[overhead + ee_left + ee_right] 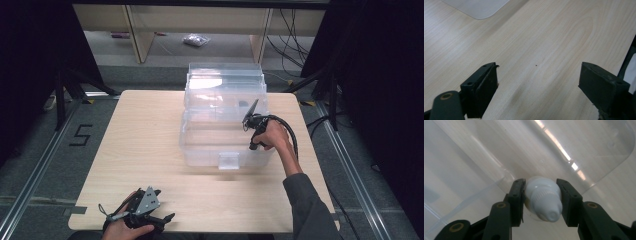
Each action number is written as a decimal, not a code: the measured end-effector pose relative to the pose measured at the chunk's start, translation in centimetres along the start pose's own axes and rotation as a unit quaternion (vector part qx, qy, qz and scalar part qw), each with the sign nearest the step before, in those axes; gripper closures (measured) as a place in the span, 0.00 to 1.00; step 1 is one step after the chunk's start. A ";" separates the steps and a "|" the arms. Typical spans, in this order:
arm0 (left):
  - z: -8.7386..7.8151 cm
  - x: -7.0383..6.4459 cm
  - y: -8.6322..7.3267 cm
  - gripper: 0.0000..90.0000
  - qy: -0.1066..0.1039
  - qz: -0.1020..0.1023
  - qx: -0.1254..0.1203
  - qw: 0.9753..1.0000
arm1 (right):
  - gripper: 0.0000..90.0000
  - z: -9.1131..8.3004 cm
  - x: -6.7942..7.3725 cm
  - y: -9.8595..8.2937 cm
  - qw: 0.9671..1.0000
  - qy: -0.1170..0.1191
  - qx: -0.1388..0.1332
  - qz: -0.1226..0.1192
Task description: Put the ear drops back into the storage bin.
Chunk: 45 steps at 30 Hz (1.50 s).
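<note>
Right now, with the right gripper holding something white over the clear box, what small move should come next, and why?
Probably lower the right gripper a little further into the clear plastic box before opening. Its jaws are shut on a white ribbed cap, apparently of a tube or bottle, with the box's floor beneath. Releasing lower would likely keep it from bouncing. The left gripper rests open over the table.

Left gripper (167, 218): we hold it low at the table's near edge, jaws spread wide, nothing between them.
Right gripper (248, 120): our arm reaches forward, jaws clamped on a white ribbed cap (544, 200).
Right hand (272, 135): wrapped around the handle.
</note>
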<state>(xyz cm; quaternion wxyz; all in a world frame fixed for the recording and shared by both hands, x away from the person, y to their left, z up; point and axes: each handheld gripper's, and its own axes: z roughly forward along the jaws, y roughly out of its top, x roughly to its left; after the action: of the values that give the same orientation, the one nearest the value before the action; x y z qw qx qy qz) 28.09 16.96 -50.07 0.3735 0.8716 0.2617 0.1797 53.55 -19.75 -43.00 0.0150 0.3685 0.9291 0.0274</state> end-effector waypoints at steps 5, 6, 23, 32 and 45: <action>0.0 0.0 0.0 0.17 0.000 0.001 0.000 1.000 | 0.67 0.3 0.1 0.1 1.000 0.004 0.002 0.010; 0.0 0.0 0.0 0.17 0.000 0.001 0.001 1.000 | 0.67 0.3 0.2 0.2 1.000 0.003 0.008 0.019; 0.0 0.1 0.0 0.17 0.000 0.005 0.003 1.000 | 0.66 1.2 -0.2 0.0 0.999 0.014 0.005 0.029; 0.1 0.1 0.0 0.17 -0.001 0.004 0.004 1.000 | 0.50 -0.8 0.2 -0.1 0.999 -0.013 -0.022 0.041; 0.1 0.1 0.0 0.17 -0.005 0.001 0.003 1.000 | 0.35 -4.3 1.5 -1.3 0.994 -0.023 -0.104 0.025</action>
<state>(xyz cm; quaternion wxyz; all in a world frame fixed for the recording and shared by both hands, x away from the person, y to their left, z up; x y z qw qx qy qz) 28.18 16.95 -50.08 0.3721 0.8737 0.2597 0.1750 51.30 -19.84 -38.78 0.0742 0.3886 0.9112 0.1152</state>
